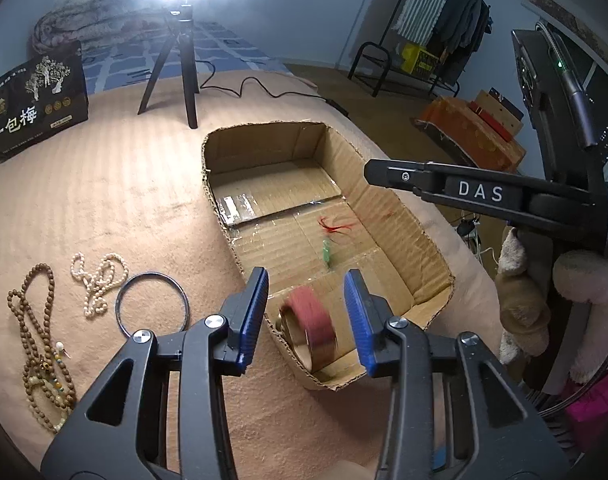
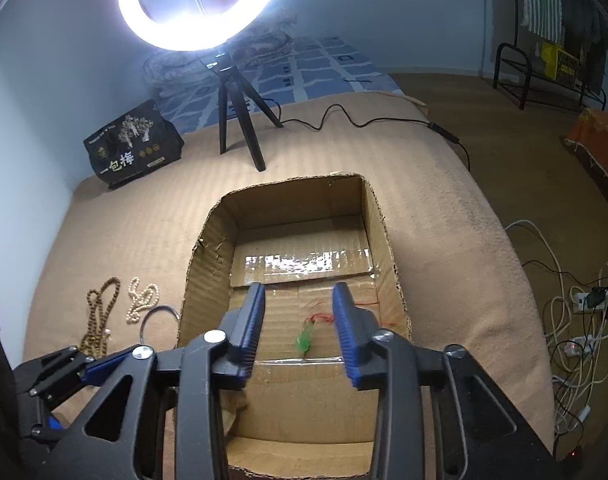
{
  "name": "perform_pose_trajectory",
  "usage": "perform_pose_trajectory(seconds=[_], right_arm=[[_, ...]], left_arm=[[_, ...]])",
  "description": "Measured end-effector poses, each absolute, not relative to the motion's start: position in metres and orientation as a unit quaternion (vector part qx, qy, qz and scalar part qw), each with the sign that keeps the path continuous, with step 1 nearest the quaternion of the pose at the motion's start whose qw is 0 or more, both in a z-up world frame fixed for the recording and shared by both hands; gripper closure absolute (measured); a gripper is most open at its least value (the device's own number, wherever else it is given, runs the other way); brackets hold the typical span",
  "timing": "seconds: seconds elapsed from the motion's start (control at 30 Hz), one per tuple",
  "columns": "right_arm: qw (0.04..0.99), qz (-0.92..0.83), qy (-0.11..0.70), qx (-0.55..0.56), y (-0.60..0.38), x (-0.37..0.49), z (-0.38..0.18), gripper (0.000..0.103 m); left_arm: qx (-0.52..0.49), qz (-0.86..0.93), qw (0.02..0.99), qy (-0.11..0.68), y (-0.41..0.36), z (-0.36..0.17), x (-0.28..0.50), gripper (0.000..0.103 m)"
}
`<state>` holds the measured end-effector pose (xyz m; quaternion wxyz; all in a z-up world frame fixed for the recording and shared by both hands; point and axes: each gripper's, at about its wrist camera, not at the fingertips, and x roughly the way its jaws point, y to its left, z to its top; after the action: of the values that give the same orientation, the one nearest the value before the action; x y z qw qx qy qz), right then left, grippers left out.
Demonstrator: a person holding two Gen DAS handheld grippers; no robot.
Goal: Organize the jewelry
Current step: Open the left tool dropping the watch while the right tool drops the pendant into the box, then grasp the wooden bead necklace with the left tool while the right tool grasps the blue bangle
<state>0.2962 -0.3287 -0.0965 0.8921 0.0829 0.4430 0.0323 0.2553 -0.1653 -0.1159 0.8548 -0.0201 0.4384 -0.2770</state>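
An open cardboard box [image 1: 384, 208] lies on the tan blanket. My left gripper [image 1: 308, 284] is open above its near left corner; a red and gold bangle [image 1: 310, 326], blurred, is between and below the fingers, inside the box and not gripped. A green pendant with red cord [image 1: 328, 248] lies on the box floor, also in the right wrist view [image 2: 304, 338]. My right gripper [image 2: 297, 300] is open and empty over the box [image 2: 380, 240]. Left of the box lie a brown bead necklace [image 1: 35, 336], a pearl necklace [image 1: 97, 284] and a dark thin bangle [image 1: 153, 304].
A ring light on a black tripod [image 2: 239, 128] stands behind the box, its cable [image 2: 344, 118] trailing right. A black printed bag [image 1: 33, 100] stands at the back left. Power strips and cords [image 2: 580, 320] lie on the floor to the right.
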Motion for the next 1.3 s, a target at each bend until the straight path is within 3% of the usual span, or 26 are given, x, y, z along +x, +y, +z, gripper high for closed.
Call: perform_pose_trajectory(seconds=[0.5,0.53,0.6,1.0,1.1,1.2,1.3], right_arm=[[0.898,0.045,0.431,0.073,-0.312,0.294,-0.086,0.062],[0.899,0.05,0.43,0.073,-0.31,0.293,-0.086,0.06],[0.9,0.057,0.425,0.073,-0.306,0.293,-0.084,0.046],[0.912,0.106,0.394,0.053,-0.256,0.294,-0.071,0.044],[0.909,0.125,0.395,0.044,-0.242,0.294,-0.071,0.035],[0.904,0.142,0.401,0.039,-0.228,0.297,-0.074,0.033],[0.894,0.162,0.417,0.043,-0.217,0.301,-0.081,0.033]], left_arm=[[-0.021,-0.248,0.867,0.431,-0.134,-0.112,0.251,0.063],[-0.025,-0.248,0.868,0.43,-0.13,-0.111,0.25,0.063],[-0.043,-0.251,0.868,0.426,-0.12,-0.11,0.25,0.063],[-0.094,-0.188,0.871,0.445,-0.05,-0.104,0.264,0.063],[-0.116,-0.166,0.866,0.458,-0.026,-0.103,0.27,0.063],[-0.136,-0.141,0.861,0.47,0.001,-0.103,0.276,0.063],[-0.145,-0.119,0.859,0.477,0.022,-0.106,0.278,0.054]])
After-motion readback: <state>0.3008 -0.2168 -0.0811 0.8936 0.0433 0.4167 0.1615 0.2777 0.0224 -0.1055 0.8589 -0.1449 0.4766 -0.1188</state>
